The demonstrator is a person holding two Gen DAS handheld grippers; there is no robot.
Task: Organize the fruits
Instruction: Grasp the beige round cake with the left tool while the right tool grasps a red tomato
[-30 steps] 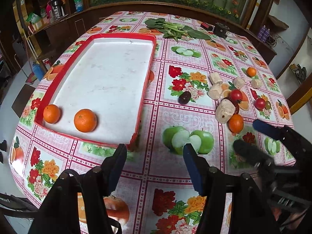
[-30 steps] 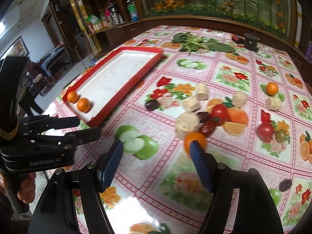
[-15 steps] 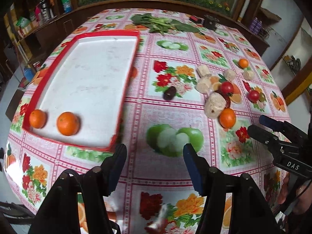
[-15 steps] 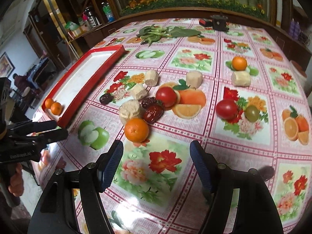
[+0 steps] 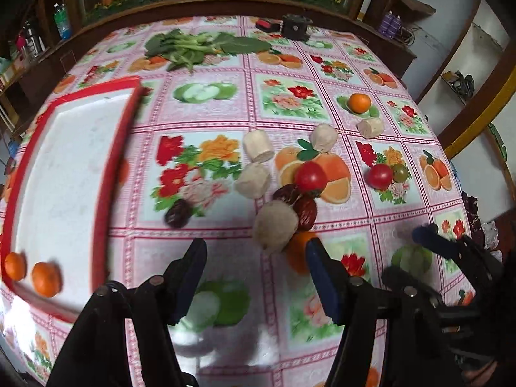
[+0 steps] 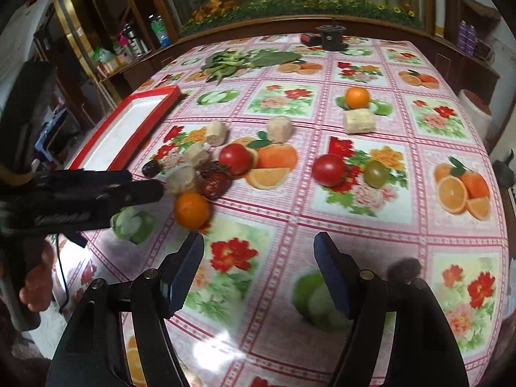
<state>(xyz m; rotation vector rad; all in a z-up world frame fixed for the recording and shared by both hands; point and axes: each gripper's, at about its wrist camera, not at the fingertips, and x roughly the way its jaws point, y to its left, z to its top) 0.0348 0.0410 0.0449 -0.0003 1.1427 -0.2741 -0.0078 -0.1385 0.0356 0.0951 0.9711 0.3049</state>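
A red tray (image 5: 109, 167) with a white floor lies at the left and holds two oranges (image 5: 45, 279). In the middle of the flowered tablecloth lies a loose cluster: an orange (image 6: 192, 209), two red tomatoes (image 6: 235, 158), a green tomato (image 6: 375, 172), dark dates (image 6: 214, 180) and pale white chunks (image 5: 275, 227). Another orange (image 6: 357, 97) sits farther back. My left gripper (image 5: 256, 274) hovers just before the cluster with its jaws opening and nothing between them; the near orange peeks out beside its right finger. My right gripper (image 6: 258, 267) stands open and bare over the cloth, right of the left one.
Leafy greens (image 5: 200, 48) and a small black device (image 5: 295, 25) lie at the table's far end. A lone date (image 5: 177, 214) sits between tray and cluster. Dark wooden shelves surround the table. A hand (image 6: 35, 287) holds the left gripper (image 6: 145, 183).
My left gripper has swung right, away from the tray and up to the fruit cluster, with its jaws a little wider. The right gripper has shifted right, so the near orange now lies left of its fingers.
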